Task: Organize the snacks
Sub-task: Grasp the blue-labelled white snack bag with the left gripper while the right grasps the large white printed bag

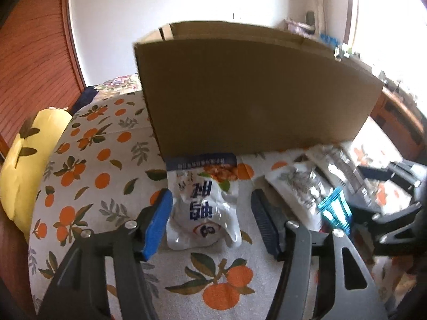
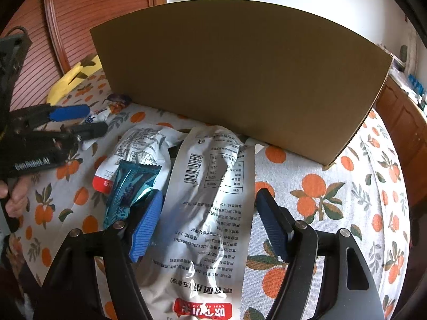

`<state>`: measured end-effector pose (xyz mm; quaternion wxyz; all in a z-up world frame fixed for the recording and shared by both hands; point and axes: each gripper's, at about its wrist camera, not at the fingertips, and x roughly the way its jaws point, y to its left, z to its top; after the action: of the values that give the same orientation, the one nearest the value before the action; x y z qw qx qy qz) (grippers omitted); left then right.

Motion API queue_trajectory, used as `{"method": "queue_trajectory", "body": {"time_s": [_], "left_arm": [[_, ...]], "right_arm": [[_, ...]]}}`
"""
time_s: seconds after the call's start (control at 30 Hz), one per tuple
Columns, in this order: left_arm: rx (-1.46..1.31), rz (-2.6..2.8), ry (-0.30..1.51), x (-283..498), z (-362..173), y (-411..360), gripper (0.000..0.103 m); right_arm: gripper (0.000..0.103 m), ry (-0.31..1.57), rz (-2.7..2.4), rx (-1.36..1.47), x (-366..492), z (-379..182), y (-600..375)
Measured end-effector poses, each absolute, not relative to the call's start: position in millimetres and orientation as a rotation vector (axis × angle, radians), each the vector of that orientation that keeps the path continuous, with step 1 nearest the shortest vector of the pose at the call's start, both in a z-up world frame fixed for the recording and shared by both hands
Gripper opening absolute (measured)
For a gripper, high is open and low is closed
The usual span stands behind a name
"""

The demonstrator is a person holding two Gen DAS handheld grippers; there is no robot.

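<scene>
Orange-printed bedding is serving as our work surface, with a wooden slatted door behind at ten o'clock and a tall cardboard box standing at twelve o'clock, touching the far ends of the packets.

We are holding the left gripper with its jaws standing well apart, straddling a small white snack pouch that is lying flat on the cloth; the pads are not pressing on it, so nothing is held. At three o'clock of it, silver packets and a teal wrapper are lying in a loose pile.

We are keeping the right gripper open too, its jaws on either side of a long silvery white bag, apparently without squeezing it. The teal wrapper is lying just beside the left pad at nine o'clock, overlapping another white packet.

To do this step well, we are judging that each gripper should be closing on one packet only, biting the crinkly film near its middle so it is not slipping. The box wall is high, so we should be lifting clear before moving over it. The right gripper should be avoiding the teal wrapper.
</scene>
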<state>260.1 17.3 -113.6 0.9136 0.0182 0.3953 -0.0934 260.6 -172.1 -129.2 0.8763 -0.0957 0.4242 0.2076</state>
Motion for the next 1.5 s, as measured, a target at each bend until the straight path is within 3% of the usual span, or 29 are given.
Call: {"method": "queue_trajectory", "body": {"time_s": [0.3,0.6,0.77,1.5], "left_arm": [[0.044,-0.166,0.913,277.5,-130.0,19.3,0.062],[0.074,-0.155,0.893,271.0,-131.6,15.4,0.065],[0.066,-0.154,0.904,265.2,-128.7,15.6,0.057],[0.014,-0.184,0.903,231.7,-123.2,15.8,0.057]], "right_arm": [[0.074,0.885,0.433,-0.201,260.7,-129.1,-172.7],[0.074,0.884,0.433,-0.201,260.6,-129.4,-172.6],[0.074,0.884,0.433,-0.201,260.7,-129.3,-172.7],[0.074,0.884,0.431,-0.205,260.2,-129.1,-171.9]]}}
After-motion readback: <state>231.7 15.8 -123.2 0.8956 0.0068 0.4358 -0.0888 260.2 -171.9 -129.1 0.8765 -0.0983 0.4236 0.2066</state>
